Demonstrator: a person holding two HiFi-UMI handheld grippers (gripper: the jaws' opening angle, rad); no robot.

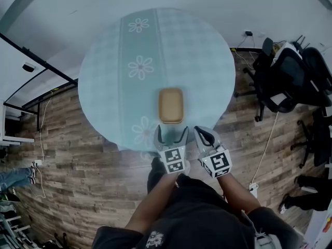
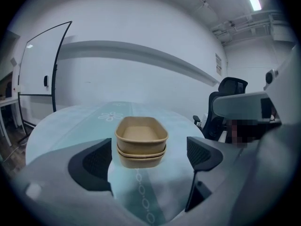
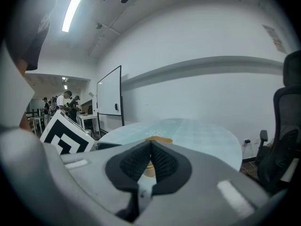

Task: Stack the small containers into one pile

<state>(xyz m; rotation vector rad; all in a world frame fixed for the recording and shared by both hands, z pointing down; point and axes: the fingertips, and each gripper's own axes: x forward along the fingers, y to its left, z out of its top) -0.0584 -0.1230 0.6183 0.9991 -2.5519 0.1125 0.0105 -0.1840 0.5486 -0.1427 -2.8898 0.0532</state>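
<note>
Two tan paper containers [image 1: 170, 105] sit nested in one pile [image 2: 141, 141] on the round table [image 1: 129, 87], near its front edge. My left gripper [image 1: 171, 135] is open just short of the pile, its two jaws spread wider than the containers and touching nothing [image 2: 146, 160]. My right gripper [image 1: 205, 136] is to the right of the left one at the table's edge, shut with nothing between its pads [image 3: 150, 161]. Behind those pads only a sliver of the pile [image 3: 157, 140] shows.
The table wears a pale blue-green cloth with a flower stripe [image 1: 140, 66]. Black office chairs [image 1: 290, 77] stand to the right on the wood floor, with a cable [image 1: 267, 144] running across it. A whiteboard [image 2: 40, 65] stands at the left. People [image 3: 66, 102] are far off in the background.
</note>
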